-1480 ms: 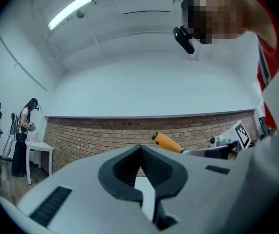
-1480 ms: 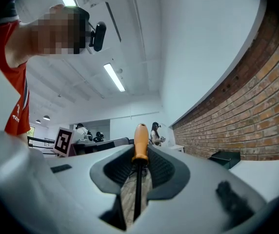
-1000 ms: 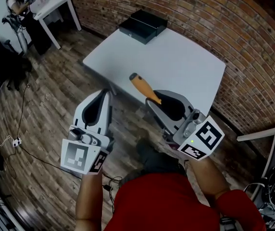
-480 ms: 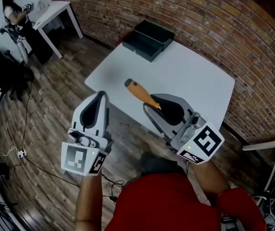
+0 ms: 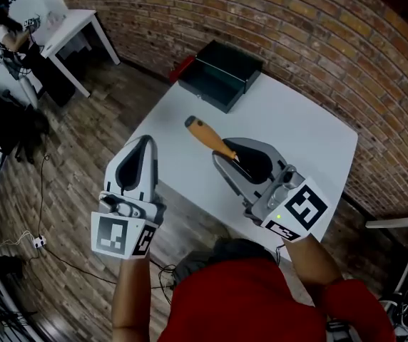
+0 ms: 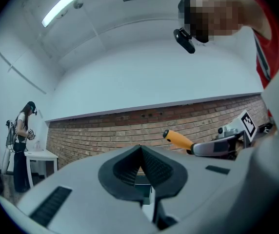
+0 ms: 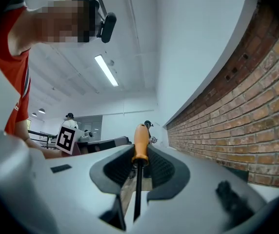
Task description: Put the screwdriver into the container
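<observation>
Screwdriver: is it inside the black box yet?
Not in. The right gripper is shut on the screwdriver, orange handle sticking out, over the white table; the black box sits apart at the table's far corner.

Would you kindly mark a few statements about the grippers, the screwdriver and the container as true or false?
The right gripper grips the screwdriver. True.
The screwdriver is inside the container. False: it is in the right gripper, short of the container.
The left gripper is shut and empty. True.
The container sits at the near edge of the table. False: it sits at the far end.
The screwdriver's handle is blue. False: it is orange.
</observation>
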A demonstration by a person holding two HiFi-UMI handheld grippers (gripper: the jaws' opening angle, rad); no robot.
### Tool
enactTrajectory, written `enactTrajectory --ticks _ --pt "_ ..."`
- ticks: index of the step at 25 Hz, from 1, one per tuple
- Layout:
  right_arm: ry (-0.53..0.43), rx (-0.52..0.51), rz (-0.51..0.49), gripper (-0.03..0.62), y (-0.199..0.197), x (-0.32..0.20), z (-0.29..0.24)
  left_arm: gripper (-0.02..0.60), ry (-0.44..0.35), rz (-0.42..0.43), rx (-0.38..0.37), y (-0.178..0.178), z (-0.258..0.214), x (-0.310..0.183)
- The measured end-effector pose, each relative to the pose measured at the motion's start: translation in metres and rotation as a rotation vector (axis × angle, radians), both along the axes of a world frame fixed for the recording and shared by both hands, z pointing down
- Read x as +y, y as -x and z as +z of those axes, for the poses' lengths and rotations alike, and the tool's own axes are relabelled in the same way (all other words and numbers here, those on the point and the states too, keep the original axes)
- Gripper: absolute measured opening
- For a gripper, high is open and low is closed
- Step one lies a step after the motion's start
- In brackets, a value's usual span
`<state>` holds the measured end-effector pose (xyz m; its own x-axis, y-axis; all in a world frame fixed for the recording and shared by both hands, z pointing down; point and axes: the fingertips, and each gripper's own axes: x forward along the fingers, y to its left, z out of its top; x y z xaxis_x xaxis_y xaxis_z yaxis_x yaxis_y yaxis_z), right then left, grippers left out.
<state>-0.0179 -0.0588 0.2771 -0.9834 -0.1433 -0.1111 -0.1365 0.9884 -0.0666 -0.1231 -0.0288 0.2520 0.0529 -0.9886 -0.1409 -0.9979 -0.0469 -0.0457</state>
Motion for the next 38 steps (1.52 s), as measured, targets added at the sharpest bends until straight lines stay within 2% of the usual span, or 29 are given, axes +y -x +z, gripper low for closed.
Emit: enactTrajectory --ticks 10,17,24,30,38 --pt "-0.021 0.049 0.067 0.092 0.034 -0.047 0.006 0.012 0.018 0.033 -0.001 0.039 0.008 -0.054" --pt "-0.029 0.076 0.183 0.092 0.069 -0.083 0.010 0.012 0.027 0.153 -0.001 0.070 0.023 -0.102" --pt "-0.035 0.133 0.323 0.092 0.111 -0.129 0.020 0.012 0.000 0.319 0.005 0.103 0.028 -0.160" --pt "-0.063 0.209 0.419 0.092 0.141 -0.162 0.038 0.012 0.042 0.388 -0.001 0.135 0.046 -0.194" --pt "-0.052 0.326 0.470 0.092 0.162 -0.202 0.071 0.012 0.060 0.446 -0.028 0.149 0.064 -0.231"
